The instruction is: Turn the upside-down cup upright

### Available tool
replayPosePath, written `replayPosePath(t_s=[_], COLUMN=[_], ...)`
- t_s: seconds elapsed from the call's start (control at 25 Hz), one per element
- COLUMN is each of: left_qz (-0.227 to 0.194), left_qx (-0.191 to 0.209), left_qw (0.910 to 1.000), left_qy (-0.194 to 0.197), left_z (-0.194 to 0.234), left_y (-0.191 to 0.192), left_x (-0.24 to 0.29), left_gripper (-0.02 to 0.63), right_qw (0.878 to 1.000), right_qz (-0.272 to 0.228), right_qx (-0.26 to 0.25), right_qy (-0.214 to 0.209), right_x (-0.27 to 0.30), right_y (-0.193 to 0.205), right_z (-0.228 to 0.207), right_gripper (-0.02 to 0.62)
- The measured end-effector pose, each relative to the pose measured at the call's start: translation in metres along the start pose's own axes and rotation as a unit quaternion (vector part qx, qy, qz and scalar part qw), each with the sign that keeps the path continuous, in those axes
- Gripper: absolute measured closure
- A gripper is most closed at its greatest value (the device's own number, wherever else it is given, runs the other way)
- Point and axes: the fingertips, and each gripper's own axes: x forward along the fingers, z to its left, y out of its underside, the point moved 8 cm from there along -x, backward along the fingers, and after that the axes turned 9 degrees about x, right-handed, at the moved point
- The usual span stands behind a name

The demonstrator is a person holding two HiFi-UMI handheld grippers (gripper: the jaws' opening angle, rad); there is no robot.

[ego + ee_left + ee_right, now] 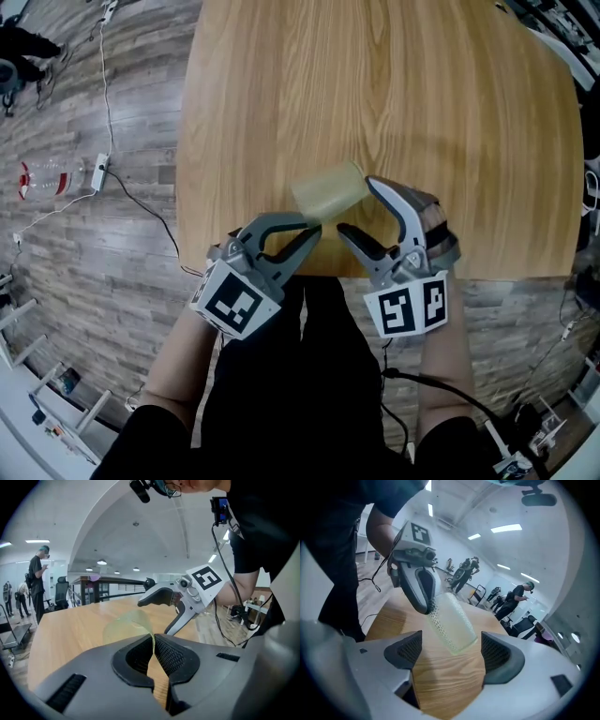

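A translucent pale-yellow cup (pixel 328 189) is tilted just above the wooden table (pixel 394 84), near its front edge. My left gripper (pixel 312 225) is shut on the cup's thin wall at the rim. In the left gripper view the cup wall (pixel 129 623) runs down between the pressed pads of the left gripper (pixel 153 641). My right gripper (pixel 362 210) stands open right of the cup, one finger beside it and not touching. In the right gripper view the cup (pixel 452 619) hangs ahead of the wide jaws of the right gripper (pixel 450 651), its end pointing toward them, with the left gripper's finger (pixel 419 585) on it.
The table's front edge (pixel 375 277) lies right under both grippers. On the wood floor at the left are a cable with a power strip (pixel 100 169) and a bottle (pixel 42 178). Several people (pixel 36 581) stand far off in the room.
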Motion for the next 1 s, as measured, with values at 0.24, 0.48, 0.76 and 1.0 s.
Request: replayPosePath(t_s=[0.24, 0.48, 0.76, 1.0], left_qz=[0.030, 0.025, 0.011, -0.023], left_qx=[0.037, 0.055, 0.056, 0.038], left_qw=[0.9968, 0.9931, 0.9930, 0.9968], left_qy=[0.064, 0.101, 0.104, 0.067], left_z=[-0.004, -0.009, -0.014, -0.004], left_y=[-0.009, -0.022, -0.029, -0.042], left_x=[0.003, 0.012, 0.019, 0.010], left_gripper=[0.586, 0.586, 0.584, 0.543], right_qw=[0.995, 0.989, 0.997, 0.998], right_qz=[0.046, 0.079, 0.062, 0.026], right_qx=[-0.079, -0.116, -0.046, 0.062], right_qy=[-0.035, -0.038, -0.025, -0.007], right_x=[0.016, 0.033, 0.033, 0.029], right_y=[-0.010, -0.009, 0.003, 0.022], right_z=[0.004, 0.008, 0.009, 0.000], right_gripper=[0.258, 0.258, 0.258, 0.259])
